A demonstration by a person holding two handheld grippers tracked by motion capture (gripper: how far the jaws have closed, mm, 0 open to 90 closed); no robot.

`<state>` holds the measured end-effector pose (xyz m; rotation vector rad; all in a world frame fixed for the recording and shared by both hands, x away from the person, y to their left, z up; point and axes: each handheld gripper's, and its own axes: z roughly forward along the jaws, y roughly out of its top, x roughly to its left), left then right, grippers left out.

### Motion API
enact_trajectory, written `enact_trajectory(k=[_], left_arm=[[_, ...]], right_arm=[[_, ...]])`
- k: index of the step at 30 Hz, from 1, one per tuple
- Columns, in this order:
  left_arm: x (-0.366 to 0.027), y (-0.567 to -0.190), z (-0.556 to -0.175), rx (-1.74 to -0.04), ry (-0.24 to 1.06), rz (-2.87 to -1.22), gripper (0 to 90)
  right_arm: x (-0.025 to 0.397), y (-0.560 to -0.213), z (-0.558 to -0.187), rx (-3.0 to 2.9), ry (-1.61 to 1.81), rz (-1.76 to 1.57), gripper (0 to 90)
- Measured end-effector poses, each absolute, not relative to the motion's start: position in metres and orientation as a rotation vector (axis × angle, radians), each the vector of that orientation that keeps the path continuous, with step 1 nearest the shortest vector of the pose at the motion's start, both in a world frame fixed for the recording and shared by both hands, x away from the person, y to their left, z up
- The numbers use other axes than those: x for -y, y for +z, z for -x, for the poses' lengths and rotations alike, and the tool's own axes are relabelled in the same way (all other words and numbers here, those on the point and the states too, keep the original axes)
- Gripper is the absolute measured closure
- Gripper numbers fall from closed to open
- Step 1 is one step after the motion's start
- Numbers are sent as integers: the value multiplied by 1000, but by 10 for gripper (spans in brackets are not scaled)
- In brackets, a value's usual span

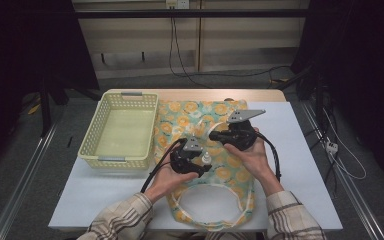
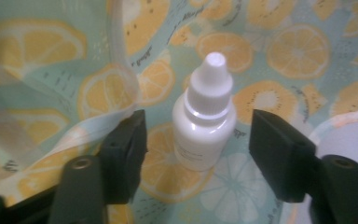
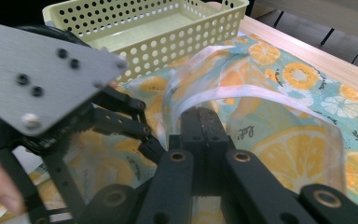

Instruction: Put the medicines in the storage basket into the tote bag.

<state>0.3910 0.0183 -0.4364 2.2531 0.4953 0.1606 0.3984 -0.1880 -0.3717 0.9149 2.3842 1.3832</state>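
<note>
On the table [image 1: 305, 165] you've got a white top with a wooden strip along the far edge. Most of its middle is covered by the bag [image 1: 180, 122], a clear plastic pouch with lemon-slice print on pale green, white trim, lying flat and running from the far edge down to the near edge between your forearms.

Left of the bag, touching its edge, sits the basket [image 1: 120, 131]: pale yellow, perforated walls, nothing visible inside.

Your right gripper [image 1: 215, 134] is over the bag's middle, grey plate on top. Right gripper view: jaws are pressed together on a fold of the bag's clear film [image 3: 223, 100], lifting a flap of it off the rest.

Your left gripper [image 1: 202, 167] is just near-left of the right one, also over the bag. Left gripper view: jaws spread wide, one each side of the bottle [image 2: 205, 119], gaps both sides, no contact.

Bottle is a small white dropper type with ribbed white cap, lying on the lemon print between those jaws, cap pointing away from the gripper. High view shows it [image 1: 206, 159] as a small white shape at the left gripper's tips.
</note>
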Motion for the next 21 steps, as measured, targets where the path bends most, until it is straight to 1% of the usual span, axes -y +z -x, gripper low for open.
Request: enact_trajectory(k=[2, 4, 7, 8, 11, 12, 13, 14, 16, 19, 21], left_arm=[[-20, -432, -388, -495, 178, -2256, 297], [-23, -427, -384, -469, 169, -2244, 258], [-25, -420, -377, -448, 176, -2240, 231], [-26, -418, -375, -438, 171, -2241, 207], [-26, -412, -367, -433, 182, -2225, 174], [-26, -410, -365, -443, 200, -2220, 149], [-26, -408, -362, -447, 203, -2220, 104], [-26, -406, -360, -446, 199, -2219, 85], [-29, -404, -356, -422, 216, -2219, 88], [-36, -405, -353, -429, 184, -2233, 94], [-41, -409, -352, -438, 172, -2225, 117]], right_arm=[[188, -372, -399, -2383, 1382, -917, 900], [188, -371, -399, -2381, 1386, -921, 900], [189, -371, -400, -2377, 1399, -925, 900], [190, -372, -401, -2379, 1399, -928, 900], [191, -373, -403, -2378, 1396, -940, 900], [191, -374, -403, -2380, 1393, -939, 900], [191, -374, -403, -2380, 1393, -940, 900], [191, -375, -404, -2380, 1394, -946, 900], [191, -376, -405, -2381, 1394, -952, 900], [190, -377, -405, -2383, 1390, -952, 900], [190, -377, -404, -2383, 1391, -949, 900]])
